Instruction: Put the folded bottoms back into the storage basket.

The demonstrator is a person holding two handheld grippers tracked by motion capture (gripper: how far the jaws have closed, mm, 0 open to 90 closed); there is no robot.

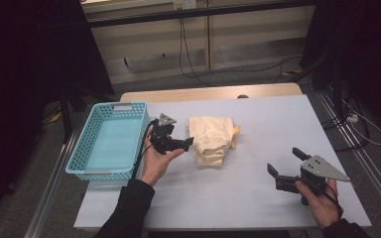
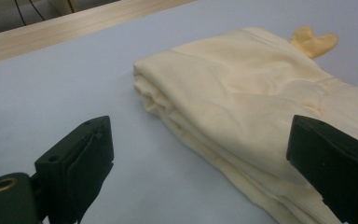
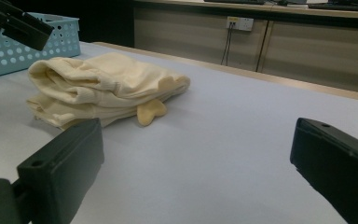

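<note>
**Q:** What lies at the far left of the counter [image 1: 258, 119]?

**A:** A turquoise plastic basket [image 1: 110, 141], rectangular, with perforated walls and nothing in it. It is rigid and stands near the counter's left edge.

**Q:** And just to its right?

**A:** The left tongs [image 1: 187, 143], held in the person's left hand [image 1: 155, 161]. In the left gripper view the jaws stand wide apart, holding nothing, and point at the near edge of the cloth.

**Q:** Where is the cloth, and what is it made of?

**A:** The folded cream garment [image 1: 211, 140] rests flat at the middle of the counter, between the basket and the right tongs. It is soft knit fabric stacked in several layers, with a small yellow tab [image 3: 151, 112] poking from one side. The counter's surface is smooth, pale and matte.

**Q:** How should it handle?

**A:** Probably light, limp and not fragile — but the fold may fall open if lifted by a single layer. The rounded folded edge [image 2: 168, 105] looks the best hold, pinching all the layers together.

**Q:** And at the right?

**A:** The right tongs [image 1: 286, 166], held well apart from the garment, jaws spread and empty.
</note>
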